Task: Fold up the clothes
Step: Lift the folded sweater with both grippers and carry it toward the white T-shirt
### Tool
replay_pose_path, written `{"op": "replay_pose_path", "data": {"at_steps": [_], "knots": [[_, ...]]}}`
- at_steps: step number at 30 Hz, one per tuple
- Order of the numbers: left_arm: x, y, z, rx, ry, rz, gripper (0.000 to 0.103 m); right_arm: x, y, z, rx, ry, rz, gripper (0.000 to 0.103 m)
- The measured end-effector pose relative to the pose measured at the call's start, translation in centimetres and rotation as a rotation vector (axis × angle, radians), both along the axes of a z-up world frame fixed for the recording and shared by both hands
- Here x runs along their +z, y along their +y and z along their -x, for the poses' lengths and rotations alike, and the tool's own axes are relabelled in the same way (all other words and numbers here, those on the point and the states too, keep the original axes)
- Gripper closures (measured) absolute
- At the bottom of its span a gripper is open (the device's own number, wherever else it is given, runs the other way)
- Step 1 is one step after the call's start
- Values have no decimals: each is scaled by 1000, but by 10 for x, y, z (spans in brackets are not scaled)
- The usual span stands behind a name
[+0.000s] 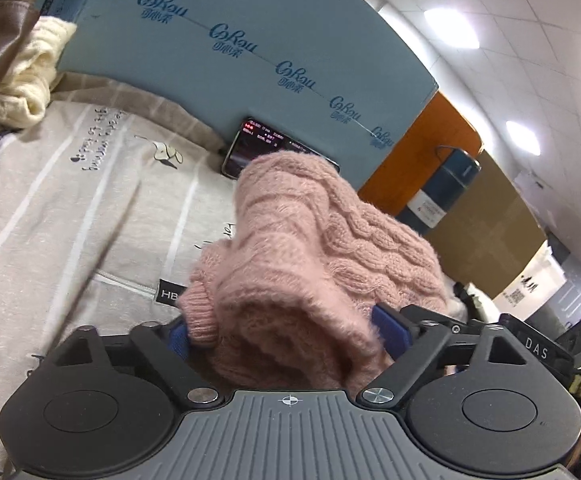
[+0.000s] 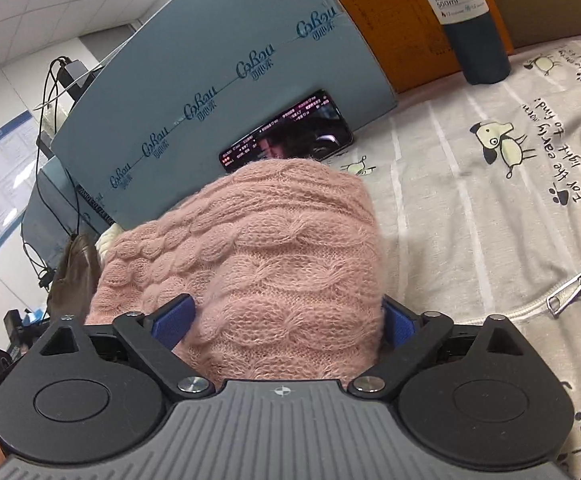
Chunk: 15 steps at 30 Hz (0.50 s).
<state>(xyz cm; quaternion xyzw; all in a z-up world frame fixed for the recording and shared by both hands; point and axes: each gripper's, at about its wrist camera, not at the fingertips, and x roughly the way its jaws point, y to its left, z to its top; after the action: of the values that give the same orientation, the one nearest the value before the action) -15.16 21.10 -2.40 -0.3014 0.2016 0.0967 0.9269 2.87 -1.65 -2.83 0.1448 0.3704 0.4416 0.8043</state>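
The left gripper (image 1: 286, 332) has its two blue fingers (image 1: 178, 340) set apart, with a thick bundle of the pink cable-knit sweater (image 1: 310, 248) between them; the knit fills the gap and touches both pads, so the jaws are clamped on it. The sweater rises from the gripper in a bulky roll, and a ribbed cuff hangs at the left finger. It is held above the grey printed sheet (image 1: 70, 208). This gripper is tilted, looking along the sheet toward the blue foam board (image 1: 250, 40), where a phone (image 1: 246, 148) leans.

The right gripper (image 2: 286, 320) also has its blue fingers (image 2: 170, 320) apart with the same pink sweater (image 2: 258, 248) pressed between them, gripped on both sides. Here the knit shows wide twisted cables and a fuzzy surface, heaped high in front of the camera. On the right lies the sheet with dog drawings (image 2: 490, 184) and a zipper pull (image 2: 570, 292); a dark bottle (image 2: 470, 20) stands far behind.
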Motion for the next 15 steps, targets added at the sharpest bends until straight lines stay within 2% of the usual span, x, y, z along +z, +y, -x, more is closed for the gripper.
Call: {"op": "replay_pose_path", "data": {"at_steps": [1, 2, 4, 8, 13, 15], "knots": [[1, -2, 0, -3, -1, -13, 36, 1, 0, 1, -8, -4, 4, 23], [1, -4, 0, -6, -3, -25, 40, 3, -1, 2, -14, -4, 3, 26], [3, -9, 0, -10, -10, -48, 51, 7, -4, 3, -23, -2, -1, 41], [14, -24, 3, -32, -52, -76, 53, 17, -15, 8, -28, 2, -26, 54], [33, -47, -8, -101, -104, -108, 54, 32, -47, 7, -96, 7, -84, 58], [41, -61, -20, -145, -124, -133, 54, 39, -66, 6, -139, -21, -114, 58]]}}
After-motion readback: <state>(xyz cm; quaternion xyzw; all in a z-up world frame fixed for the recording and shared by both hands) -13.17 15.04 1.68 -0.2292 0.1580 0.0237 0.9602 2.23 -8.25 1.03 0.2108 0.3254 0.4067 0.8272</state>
